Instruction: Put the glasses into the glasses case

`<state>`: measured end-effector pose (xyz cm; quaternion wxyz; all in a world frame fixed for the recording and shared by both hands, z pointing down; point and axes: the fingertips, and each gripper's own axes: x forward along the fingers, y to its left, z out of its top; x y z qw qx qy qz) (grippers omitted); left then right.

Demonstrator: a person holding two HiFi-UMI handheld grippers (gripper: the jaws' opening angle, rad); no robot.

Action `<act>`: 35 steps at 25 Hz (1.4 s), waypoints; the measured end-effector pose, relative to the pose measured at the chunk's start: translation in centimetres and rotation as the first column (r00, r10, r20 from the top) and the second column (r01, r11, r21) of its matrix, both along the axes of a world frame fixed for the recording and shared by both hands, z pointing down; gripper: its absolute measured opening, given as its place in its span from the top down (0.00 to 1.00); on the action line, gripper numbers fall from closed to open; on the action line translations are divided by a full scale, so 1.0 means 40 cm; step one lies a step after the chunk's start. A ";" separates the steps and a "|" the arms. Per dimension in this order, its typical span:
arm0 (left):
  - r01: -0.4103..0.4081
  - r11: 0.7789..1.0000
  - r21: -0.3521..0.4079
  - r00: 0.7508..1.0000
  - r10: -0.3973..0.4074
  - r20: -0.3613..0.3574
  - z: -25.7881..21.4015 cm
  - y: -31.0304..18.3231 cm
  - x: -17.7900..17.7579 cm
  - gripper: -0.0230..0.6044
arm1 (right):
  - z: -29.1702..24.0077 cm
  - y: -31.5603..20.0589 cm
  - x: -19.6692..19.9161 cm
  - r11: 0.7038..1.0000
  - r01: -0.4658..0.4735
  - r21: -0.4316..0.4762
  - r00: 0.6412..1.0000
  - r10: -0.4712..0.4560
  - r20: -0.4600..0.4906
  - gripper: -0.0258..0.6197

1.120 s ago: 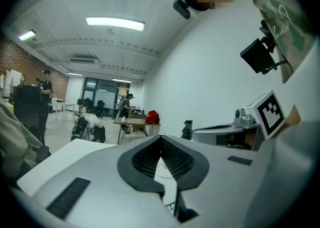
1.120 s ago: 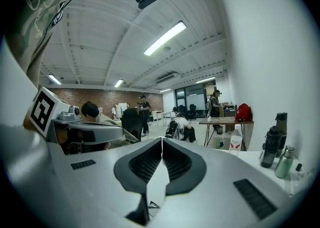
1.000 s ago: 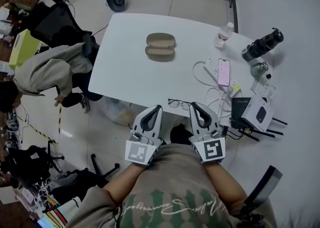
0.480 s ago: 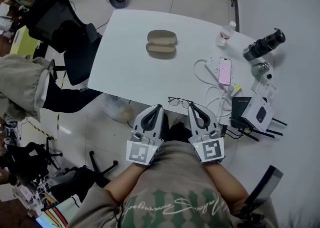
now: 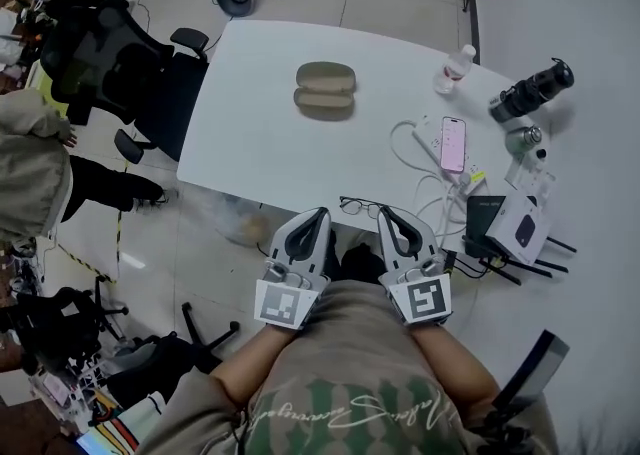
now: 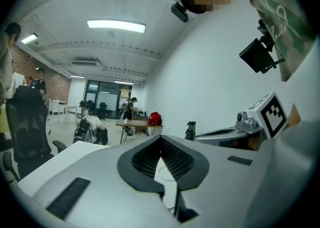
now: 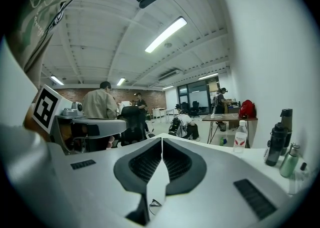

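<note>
At the near edge of the white table, the thin dark wire-framed glasses lie just beyond my claws. They look light, springy and fragile, so I'd pinch the bridge, not the slick lenses. The olive oval glasses case sits open farther off. My left claw and right claw are both closed on nothing.

On the surface there is one pair of glasses, one glasses case, one phone and one water bottle.
</note>
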<state>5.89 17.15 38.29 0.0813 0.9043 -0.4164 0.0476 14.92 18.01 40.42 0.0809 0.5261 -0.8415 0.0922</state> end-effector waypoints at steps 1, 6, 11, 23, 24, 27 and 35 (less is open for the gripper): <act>0.004 1.000 -0.003 1.000 -0.004 -0.003 0.003 -0.004 -0.002 0.96 | 0.007 -0.003 -0.004 1.000 0.009 -0.001 1.000 -0.009 -0.007 0.94; -0.008 1.000 -0.010 1.000 0.008 -0.018 -0.004 -0.037 -0.006 0.96 | 0.031 -0.015 -0.033 0.999 0.031 -0.040 0.999 -0.032 -0.035 0.94; -0.056 0.998 -0.004 0.998 0.056 -0.042 -0.009 -0.065 -0.006 0.96 | 0.031 -0.044 -0.049 0.997 0.027 -0.074 0.997 -0.033 -0.076 0.94; -0.112 0.994 0.012 0.991 0.112 -0.074 -0.013 -0.189 -0.053 0.96 | 0.027 -0.136 -0.069 0.989 -0.100 -0.112 0.990 0.087 -0.114 0.94; -0.125 0.992 0.009 0.989 0.125 -0.080 -0.011 -0.194 -0.053 0.96 | 0.028 -0.138 -0.069 0.986 -0.120 -0.115 0.987 0.106 -0.121 0.94; -0.167 0.986 -0.007 0.981 0.166 -0.101 0.004 -0.199 -0.049 0.96 | 0.048 -0.124 -0.069 0.981 -0.159 -0.115 0.978 0.141 -0.154 0.94; -0.169 0.985 -0.039 0.981 0.164 -0.100 0.038 -0.258 -0.035 0.96 | 0.077 -0.134 0.022 0.961 -0.230 -0.155 0.961 0.199 -0.195 0.94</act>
